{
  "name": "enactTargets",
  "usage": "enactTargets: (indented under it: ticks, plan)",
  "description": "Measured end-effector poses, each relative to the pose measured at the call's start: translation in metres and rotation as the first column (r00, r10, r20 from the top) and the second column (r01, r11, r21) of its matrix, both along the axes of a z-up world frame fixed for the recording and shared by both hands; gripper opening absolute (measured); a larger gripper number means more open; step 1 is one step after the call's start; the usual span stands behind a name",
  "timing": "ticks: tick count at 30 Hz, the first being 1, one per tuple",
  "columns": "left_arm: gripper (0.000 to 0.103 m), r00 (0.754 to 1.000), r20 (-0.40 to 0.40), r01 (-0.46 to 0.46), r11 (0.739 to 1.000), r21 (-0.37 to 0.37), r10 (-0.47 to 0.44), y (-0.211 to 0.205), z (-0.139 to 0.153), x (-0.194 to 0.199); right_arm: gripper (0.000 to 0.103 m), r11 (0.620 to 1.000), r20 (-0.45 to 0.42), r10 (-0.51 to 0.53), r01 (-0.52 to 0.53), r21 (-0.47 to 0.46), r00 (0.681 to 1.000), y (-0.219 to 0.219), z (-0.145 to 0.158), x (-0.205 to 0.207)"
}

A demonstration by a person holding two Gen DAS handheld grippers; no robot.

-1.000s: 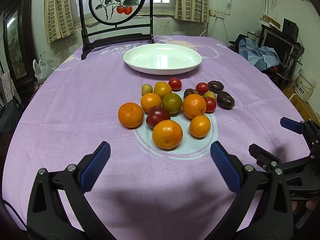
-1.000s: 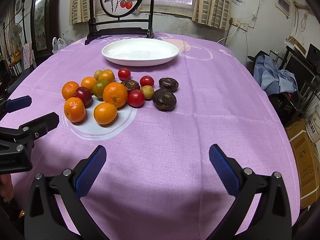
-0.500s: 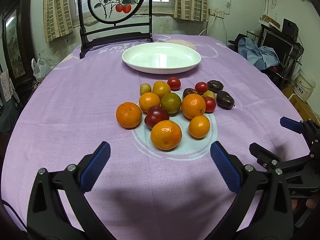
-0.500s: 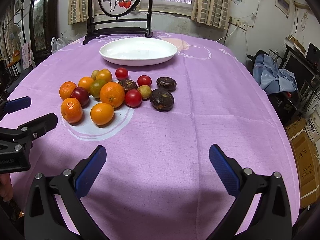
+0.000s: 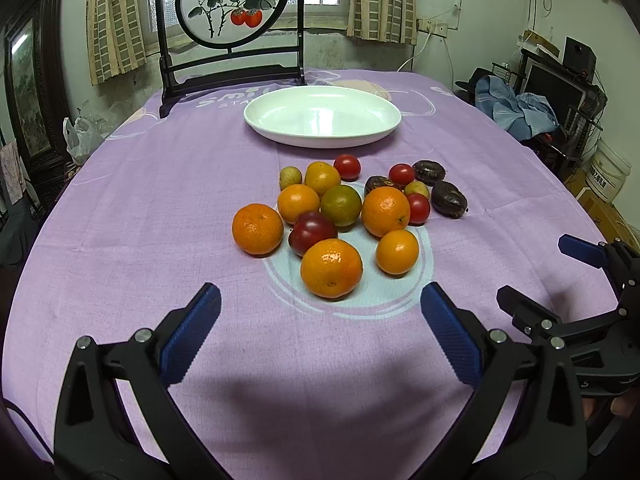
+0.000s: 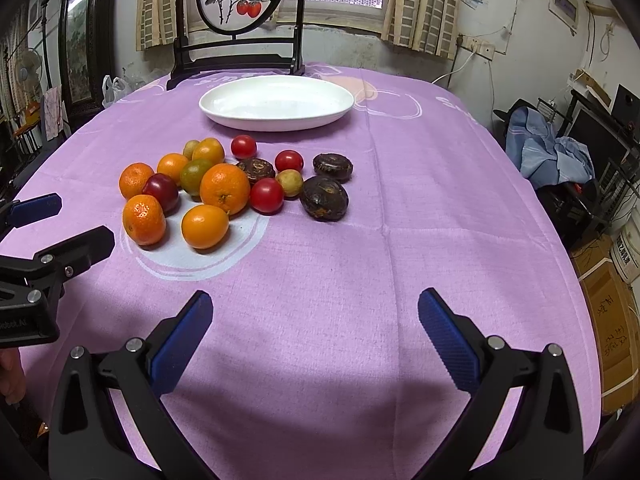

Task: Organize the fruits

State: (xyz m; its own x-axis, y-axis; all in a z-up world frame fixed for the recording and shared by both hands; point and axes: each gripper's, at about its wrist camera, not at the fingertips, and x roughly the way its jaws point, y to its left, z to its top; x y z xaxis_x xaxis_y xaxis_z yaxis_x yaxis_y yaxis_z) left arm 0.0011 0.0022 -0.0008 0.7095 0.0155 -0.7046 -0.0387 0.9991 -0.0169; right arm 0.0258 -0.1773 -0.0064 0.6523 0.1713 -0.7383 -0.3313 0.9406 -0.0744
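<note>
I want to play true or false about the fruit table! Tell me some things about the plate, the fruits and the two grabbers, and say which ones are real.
1. The white plate has nothing on it. True.
2. The left gripper is squeezing an orange. False: its jaws are wide open and hold nothing; the nearest orange lies on the purple tablecloth ahead of it.
3. The dark wrinkly fruits lie at the right edge of the pile. True.
4. There is just one small red tomato. False: three show, such as one near the plate.
5. The right gripper is open too. True.
</note>
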Motion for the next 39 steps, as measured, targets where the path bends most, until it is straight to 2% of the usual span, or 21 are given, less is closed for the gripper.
enactTargets:
  ticks: [31, 39]
  plan:
    - [0.101, 1.0, -0.016, 0.006, 1.0, 0.019, -0.006, 0.0, -0.007, 0.0, 0.102, 1.0, -0.012, 0.007, -0.008, -0.007, 1.0, -0.002, -0.007, -0.002]
    - [0.101, 0.992, -0.124, 0.033, 0.999, -0.016, -0.034, 0.011, -0.03, 0.021, 0.102, 0.998, -0.045, 0.065, -0.065, 0.001, 0.997, -0.004, -0.017, 0.0]
